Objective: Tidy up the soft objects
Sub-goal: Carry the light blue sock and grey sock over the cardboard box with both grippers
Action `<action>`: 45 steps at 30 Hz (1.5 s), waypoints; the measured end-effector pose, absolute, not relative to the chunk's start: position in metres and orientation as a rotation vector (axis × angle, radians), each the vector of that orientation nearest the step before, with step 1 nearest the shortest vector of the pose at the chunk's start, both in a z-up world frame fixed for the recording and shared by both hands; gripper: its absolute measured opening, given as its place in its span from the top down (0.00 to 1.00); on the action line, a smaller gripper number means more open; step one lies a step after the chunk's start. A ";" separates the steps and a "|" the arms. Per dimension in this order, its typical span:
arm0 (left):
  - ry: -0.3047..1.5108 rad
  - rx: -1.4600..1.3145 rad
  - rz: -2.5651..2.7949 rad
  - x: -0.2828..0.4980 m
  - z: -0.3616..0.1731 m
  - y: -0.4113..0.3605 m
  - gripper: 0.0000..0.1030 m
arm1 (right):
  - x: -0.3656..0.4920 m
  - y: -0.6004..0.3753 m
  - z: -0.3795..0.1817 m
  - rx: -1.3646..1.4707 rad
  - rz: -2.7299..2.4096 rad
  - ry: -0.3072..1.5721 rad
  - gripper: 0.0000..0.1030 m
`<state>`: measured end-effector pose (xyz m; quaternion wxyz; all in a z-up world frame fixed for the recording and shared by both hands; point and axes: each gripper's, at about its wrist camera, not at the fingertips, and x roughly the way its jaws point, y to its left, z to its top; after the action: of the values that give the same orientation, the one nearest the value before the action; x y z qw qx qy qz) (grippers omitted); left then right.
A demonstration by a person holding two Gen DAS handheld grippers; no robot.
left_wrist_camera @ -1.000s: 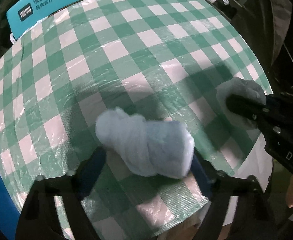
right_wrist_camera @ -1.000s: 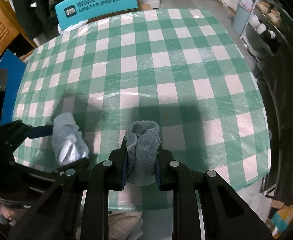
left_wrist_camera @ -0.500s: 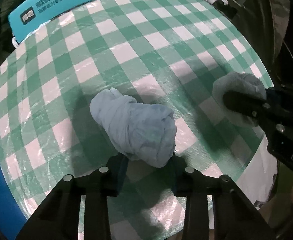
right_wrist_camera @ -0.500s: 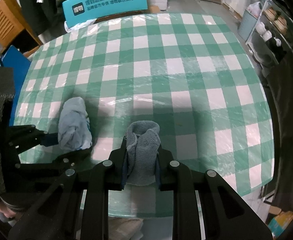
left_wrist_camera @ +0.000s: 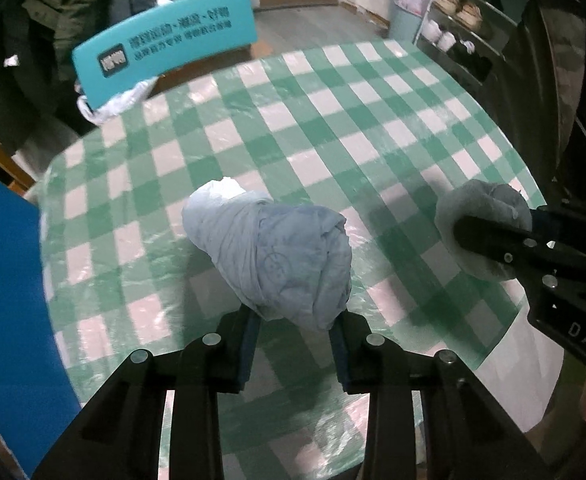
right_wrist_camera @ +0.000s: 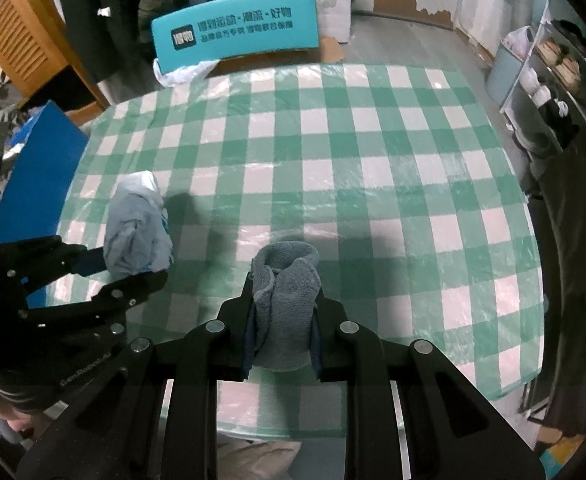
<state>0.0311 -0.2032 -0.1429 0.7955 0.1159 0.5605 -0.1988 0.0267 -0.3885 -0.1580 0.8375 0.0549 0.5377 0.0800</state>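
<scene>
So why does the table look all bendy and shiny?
Left wrist view: the fisheye lens curves the checked table into a dome, and the teal sign is blurry. Right wrist view: its plastic cover glints white, and dark shadows fall beyond the grey towel.

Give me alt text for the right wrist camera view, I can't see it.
The right tongs grip a rolled grey towel over a round table with a green-and-white checked cloth. At left, the left tongs hold a pale blue cloth bundle. A teal chair back with printed text stands beyond the table.
</scene>
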 end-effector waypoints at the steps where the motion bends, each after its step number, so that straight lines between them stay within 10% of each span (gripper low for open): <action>1: 1.201 0.246 -0.422 0.032 -0.142 -0.202 0.68 | 0.027 -0.387 -0.155 0.117 0.173 1.132 0.81; 45: 1.013 0.229 -0.272 0.000 -0.050 -0.094 0.68 | 0.024 -0.278 -0.069 0.036 0.407 0.977 0.81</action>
<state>-0.0004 -0.0945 -0.0504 0.8594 0.1090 0.4826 -0.1295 0.0240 -0.2780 -0.0691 0.8631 0.0173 0.4660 0.1941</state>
